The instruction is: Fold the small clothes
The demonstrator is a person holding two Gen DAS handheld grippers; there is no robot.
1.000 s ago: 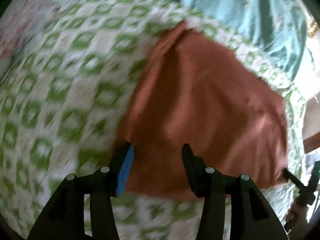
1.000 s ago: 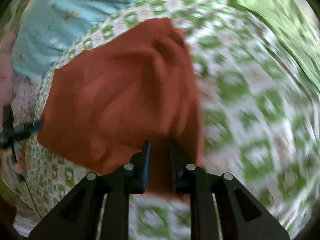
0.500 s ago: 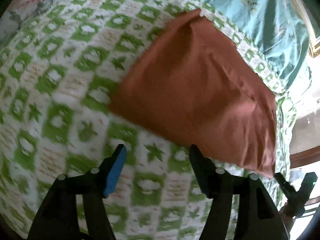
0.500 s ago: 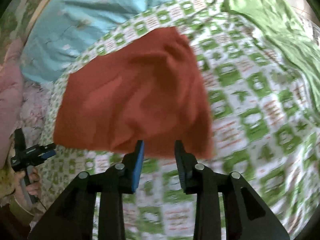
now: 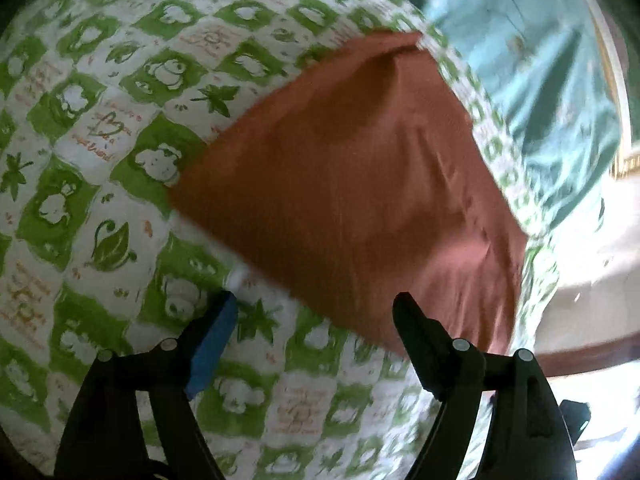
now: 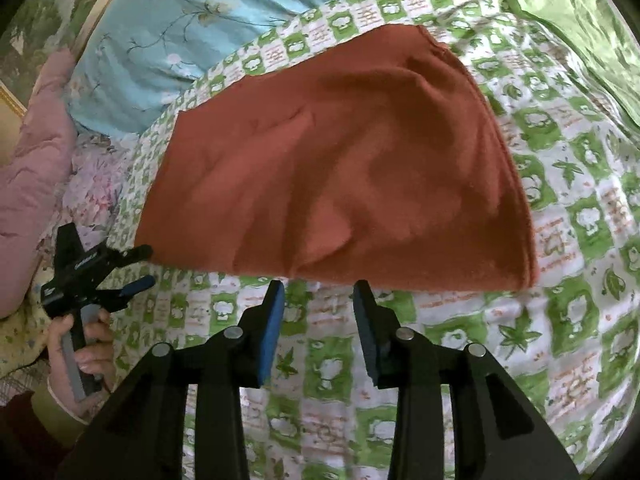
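A bed fills both views, covered by a white quilt point(image 6: 460, 360) printed with green squares, leaves and small cartoon shapes. Beyond the quilt lies pale blue floral bedding point(image 6: 168, 28), and a plain green cloth point(image 6: 580, 28) sits at the far right corner in the right wrist view. A pink padded sleeve point(image 6: 32, 184) shows at the left edge of that view.

The rust-red garment point(image 6: 340, 168) lies folded on the quilt, spread flat with soft creases and a doubled edge along its right side. Nothing grips it.

The right gripper point(image 6: 318, 292) hovers just short of the garment's near edge. Its jaws have just been opening and now stand moderately apart with nothing between them, only quilt showing in the gap.

The left gripper point(image 5: 316, 304) sits near the garment's near corner in its own view, which is somewhat blurred. Its jaws have just been opening and stand wide, empty, with the quilt visible between them; the right finger overlaps the garment's edge in the picture, though contact cannot be told. In the right wrist view the left gripper point(image 6: 144, 266) appears at the left, held by a hand point(image 6: 86, 344), jaws spread beside the garment's left corner.
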